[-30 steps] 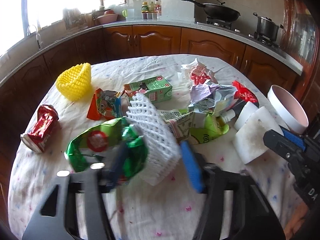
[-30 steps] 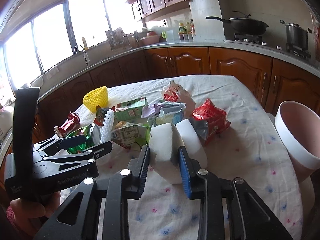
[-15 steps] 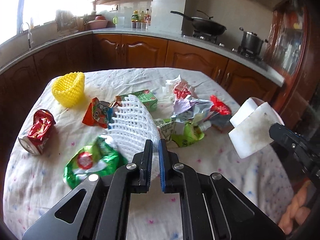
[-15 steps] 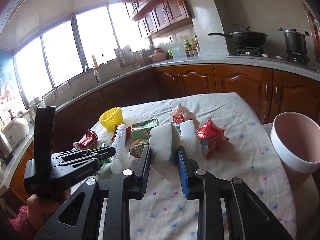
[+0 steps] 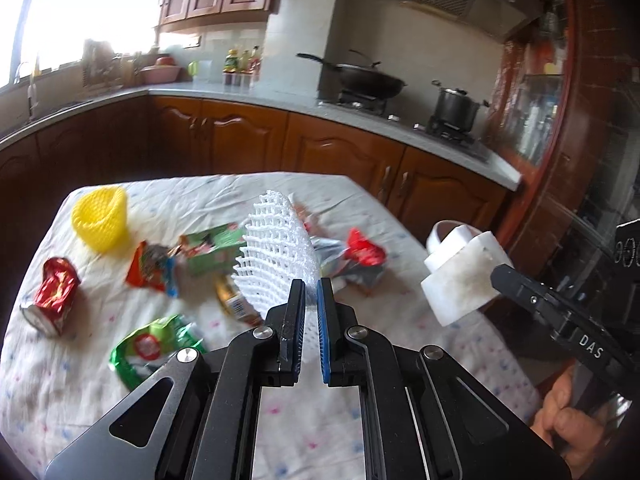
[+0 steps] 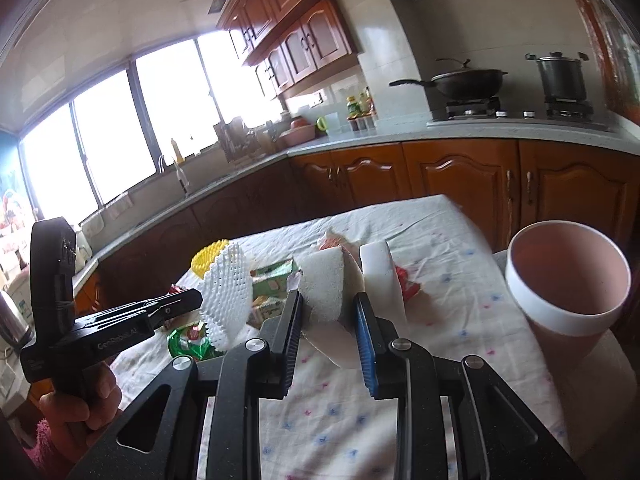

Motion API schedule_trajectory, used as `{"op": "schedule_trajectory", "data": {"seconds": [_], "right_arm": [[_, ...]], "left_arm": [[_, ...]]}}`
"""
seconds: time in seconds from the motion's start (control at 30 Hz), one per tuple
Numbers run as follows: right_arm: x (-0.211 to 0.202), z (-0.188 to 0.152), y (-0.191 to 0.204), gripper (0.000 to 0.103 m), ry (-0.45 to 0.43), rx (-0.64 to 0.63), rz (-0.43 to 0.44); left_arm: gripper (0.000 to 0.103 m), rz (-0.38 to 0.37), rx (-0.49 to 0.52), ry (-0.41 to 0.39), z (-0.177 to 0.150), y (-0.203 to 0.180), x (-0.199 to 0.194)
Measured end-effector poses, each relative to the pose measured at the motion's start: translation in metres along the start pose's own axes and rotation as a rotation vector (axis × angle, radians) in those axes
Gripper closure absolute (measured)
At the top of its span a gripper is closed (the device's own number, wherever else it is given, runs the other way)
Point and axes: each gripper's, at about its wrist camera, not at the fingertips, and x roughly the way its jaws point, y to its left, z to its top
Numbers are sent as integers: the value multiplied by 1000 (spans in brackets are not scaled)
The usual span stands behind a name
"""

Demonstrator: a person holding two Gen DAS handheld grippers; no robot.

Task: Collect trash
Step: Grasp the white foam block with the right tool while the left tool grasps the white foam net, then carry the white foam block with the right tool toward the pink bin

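Trash is held in both grippers above the table [image 5: 352,432]; the white foam net [image 5: 276,256] is clamped between the nearly closed pads of the left gripper [image 5: 307,292], its long axis standing up toward the frame's centre; the white foam block [image 6: 324,284] is pinched by the right gripper [image 6: 326,306], its bulk projecting past the jaws. The pink bin [image 6: 568,276] is seen at right of the right wrist view, just beside the table edge; it lies to the right of both loads, and the right gripper is judged the nearer, so the foam block would likely be carried rightward first. More wrappers are left scattered on the cloth.
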Motion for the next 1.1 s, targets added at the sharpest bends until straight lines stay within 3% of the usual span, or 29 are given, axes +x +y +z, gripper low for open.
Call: {"op": "schedule_trajectory", "data": {"seconds": [0.27,0.5,0.6,0.67,0.83,0.97,1.1], "right_arm": [[-17,7,-24,77,-31,61,13],[2,-16,-38,76,59,84,5],[12,-31,-43,66,117,106,7],[16,-40,-45,46,147,125,37],[7,-41,-39,46,120,94,52],[0,-30,-47,46,69,101,-7],[22,-26,-54,46,136,100,-17]], "left_arm": [[98,-53,36,-17,12,-23,6],[98,-49,24,23,2,-20,16],[98,-46,15,36,-2,-16,19],[98,-43,11,41,-3,-15,20],[98,-45,4,44,-4,-13,21],[98,-45,-2,45,-3,-10,22],[98,-42,-17,46,-3,-6,23]]}}
